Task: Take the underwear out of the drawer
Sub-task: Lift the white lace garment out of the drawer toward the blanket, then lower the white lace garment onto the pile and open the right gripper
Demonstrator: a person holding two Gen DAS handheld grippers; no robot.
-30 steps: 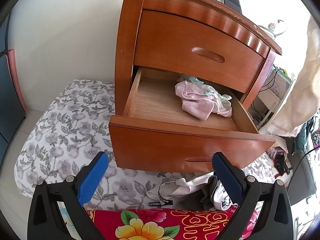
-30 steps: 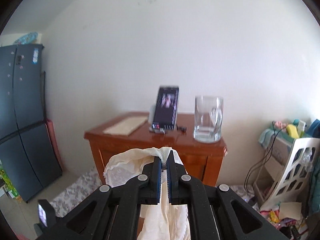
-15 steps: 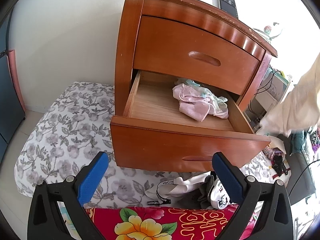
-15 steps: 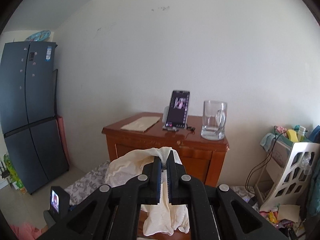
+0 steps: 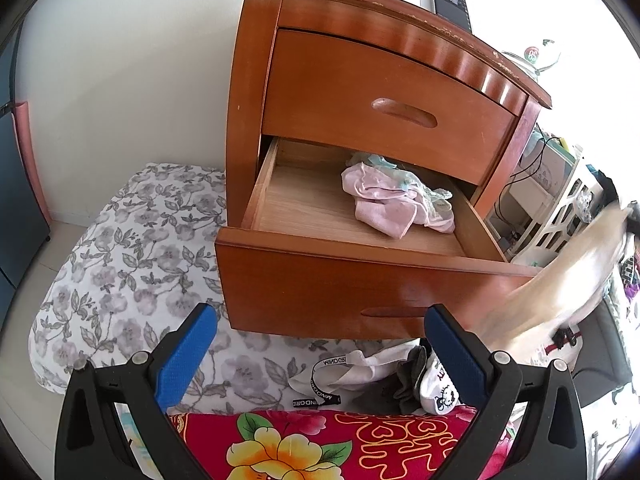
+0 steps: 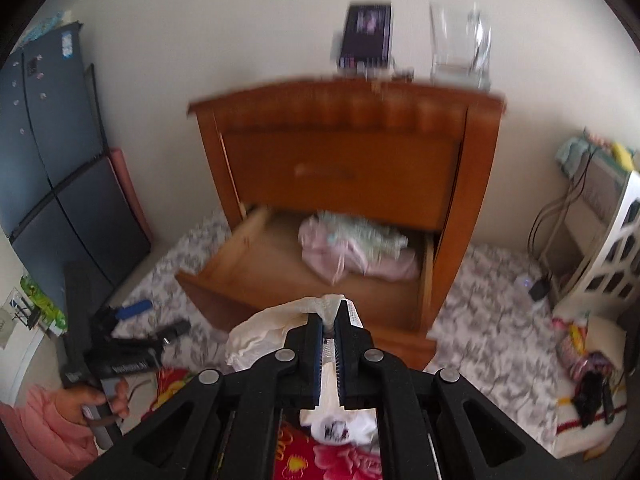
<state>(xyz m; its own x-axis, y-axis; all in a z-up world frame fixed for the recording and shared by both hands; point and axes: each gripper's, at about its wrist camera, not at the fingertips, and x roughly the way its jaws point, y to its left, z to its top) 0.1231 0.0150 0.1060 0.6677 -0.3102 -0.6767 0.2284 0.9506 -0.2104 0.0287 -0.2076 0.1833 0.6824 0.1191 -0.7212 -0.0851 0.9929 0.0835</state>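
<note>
While the left gripper (image 5: 320,354) gapes empty before the pulled-out wooden drawer (image 5: 360,276), pink crumpled underwear (image 5: 394,204) lies inside it. The right gripper's (image 6: 329,326) jaws clamp a cream cloth garment (image 6: 272,328) in front of that drawer.

pink underwear (image 5: 384,208) in reddish-brown drawer (image 5: 320,280) (grey floral sheet (image 5: 132,248) beneath).

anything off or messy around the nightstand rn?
Yes. Clothes are strewn on the floor in front of the open bottom drawer, and a crumpled pink pile sits unfolded inside it. The nightstand's top edge looks chipped. No spills visible.
</note>
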